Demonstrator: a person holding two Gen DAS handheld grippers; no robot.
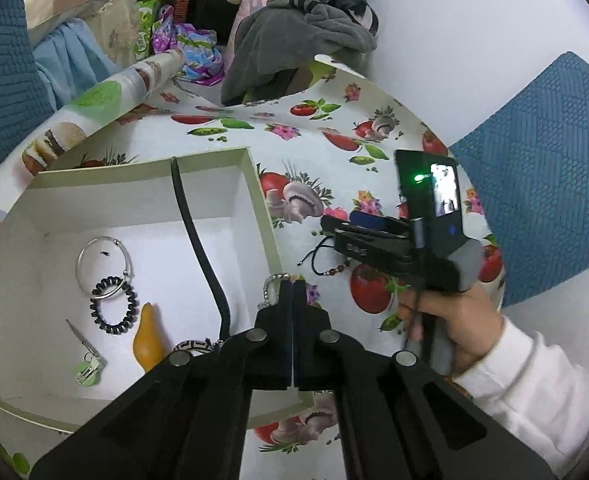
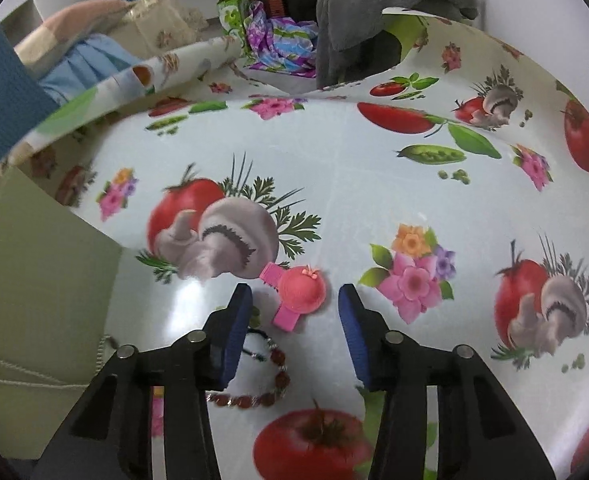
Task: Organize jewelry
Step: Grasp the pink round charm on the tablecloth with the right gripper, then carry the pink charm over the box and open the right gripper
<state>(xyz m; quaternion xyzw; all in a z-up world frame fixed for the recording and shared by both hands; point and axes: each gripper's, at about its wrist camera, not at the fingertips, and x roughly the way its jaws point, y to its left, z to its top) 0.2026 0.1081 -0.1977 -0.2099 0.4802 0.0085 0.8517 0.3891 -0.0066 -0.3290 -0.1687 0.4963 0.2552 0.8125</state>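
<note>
In the left wrist view my left gripper (image 1: pixel 293 286) is shut on a silver chain bracelet (image 1: pixel 269 287), held at the right rim of the pale green box (image 1: pixel 259 184). Inside the box lie a silver bangle (image 1: pixel 88 258), a black spiral hair tie (image 1: pixel 114 306), a yellow pear-shaped piece (image 1: pixel 147 340) and a small green clip (image 1: pixel 88 366). My right gripper (image 2: pixel 294 298) is open, its jaws either side of a pink hat-shaped hair clip (image 2: pixel 299 293) on the table. A red bead bracelet (image 2: pixel 268 386) lies between the fingers, nearer the camera; it also shows in the left wrist view (image 1: pixel 332 269).
The table wears a cloth printed with tomatoes and mushrooms (image 2: pixel 374 200). A black divider (image 1: pixel 198 248) splits the box. Grey clothing (image 1: pixel 294 32) and coloured bags (image 1: pixel 190 46) pile up at the far edge. Blue chairs (image 1: pixel 542 168) stand at both sides.
</note>
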